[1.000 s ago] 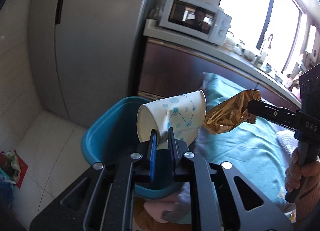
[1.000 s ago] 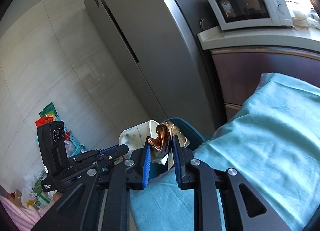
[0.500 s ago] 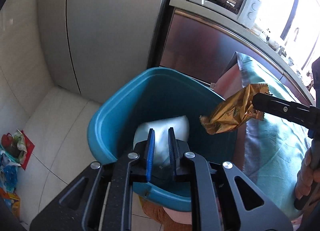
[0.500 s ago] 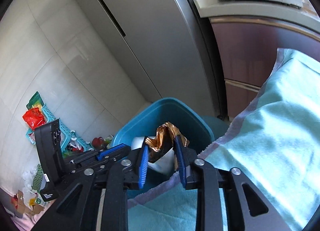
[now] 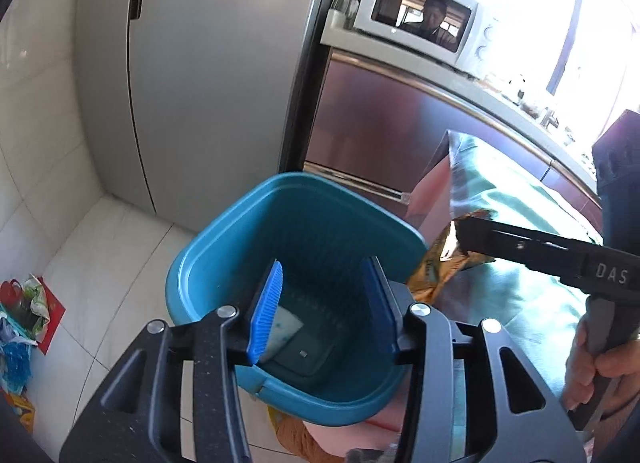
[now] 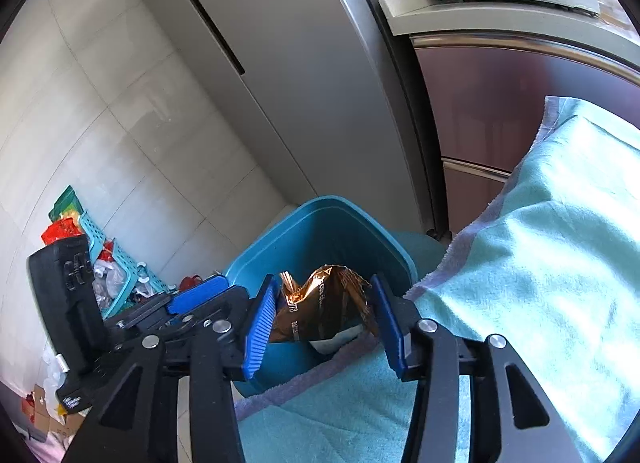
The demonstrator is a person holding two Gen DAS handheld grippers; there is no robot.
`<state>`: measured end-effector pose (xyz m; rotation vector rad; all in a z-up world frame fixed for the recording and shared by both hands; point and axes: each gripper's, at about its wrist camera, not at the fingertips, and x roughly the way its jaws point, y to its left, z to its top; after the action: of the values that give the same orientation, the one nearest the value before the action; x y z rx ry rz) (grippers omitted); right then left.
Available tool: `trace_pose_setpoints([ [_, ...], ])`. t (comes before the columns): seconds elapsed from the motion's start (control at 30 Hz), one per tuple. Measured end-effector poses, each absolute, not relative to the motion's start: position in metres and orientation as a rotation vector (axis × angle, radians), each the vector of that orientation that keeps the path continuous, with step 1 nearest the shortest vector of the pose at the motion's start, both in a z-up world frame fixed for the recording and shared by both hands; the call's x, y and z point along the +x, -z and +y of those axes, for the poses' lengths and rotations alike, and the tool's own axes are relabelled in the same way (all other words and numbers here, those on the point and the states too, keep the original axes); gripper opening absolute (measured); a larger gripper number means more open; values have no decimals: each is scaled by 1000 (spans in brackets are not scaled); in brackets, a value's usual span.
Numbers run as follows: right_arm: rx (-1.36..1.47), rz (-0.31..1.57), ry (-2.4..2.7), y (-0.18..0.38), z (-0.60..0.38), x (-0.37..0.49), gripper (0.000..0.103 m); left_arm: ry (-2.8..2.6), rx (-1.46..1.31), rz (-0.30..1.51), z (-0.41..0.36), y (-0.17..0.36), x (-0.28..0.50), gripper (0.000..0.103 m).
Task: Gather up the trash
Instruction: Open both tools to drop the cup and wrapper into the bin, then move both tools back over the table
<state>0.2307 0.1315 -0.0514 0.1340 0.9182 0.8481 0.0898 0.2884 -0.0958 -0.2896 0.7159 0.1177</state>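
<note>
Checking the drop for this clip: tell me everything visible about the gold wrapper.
The gold wrapper is a crumpled, shiny copper-gold foil packet with small printed lettering and a crimped edge. It sits between the blue pads of the right gripper, whose jaws are opening, right over the near rim of the blue bin, beside the teal towel.

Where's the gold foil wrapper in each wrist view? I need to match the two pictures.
Left wrist view: the gold foil wrapper sits right of centre, at the tip of the right gripper, just outside the right rim of the blue bin.
Right wrist view: the wrapper is low at centre, between the opening jaws of the right gripper, over the bin's mouth.
Shared landmark: the blue bin, with the microwave above it.
</note>
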Motion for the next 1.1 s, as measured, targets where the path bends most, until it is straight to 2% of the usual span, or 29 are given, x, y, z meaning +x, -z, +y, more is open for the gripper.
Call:
trace_pose_setpoints([
  [0.07, 121, 912, -856, 49, 134, 230, 47, -118, -292, 708, 287, 91, 88, 42],
  [0.1, 113, 913, -853, 48, 135, 229, 51, -121, -293, 706, 286, 89, 87, 42],
  [0.13, 107, 911, -845, 48, 136, 229, 59, -123, -292, 703, 285, 88, 87, 43],
  [0.2, 107, 905, -845, 47, 136, 231, 63, -127, -293, 698, 286, 85, 84, 43],
  [0.43, 130, 899, -844, 47, 129, 231, 63, -124, -307, 702, 290, 84, 79, 44],
  [0.7, 138, 798, -842, 27, 77, 201, 63, -26, -299, 667, 270, 73, 72, 60],
  [0.83, 161, 736, -773, 16, 23, 179, 63, 91, -277, 641, 239, 64, 69, 67],
  [1.1, 205, 632, -503, 4, -94, 135, 63, 383, -174, 654, 136, 57, 76, 73],
])
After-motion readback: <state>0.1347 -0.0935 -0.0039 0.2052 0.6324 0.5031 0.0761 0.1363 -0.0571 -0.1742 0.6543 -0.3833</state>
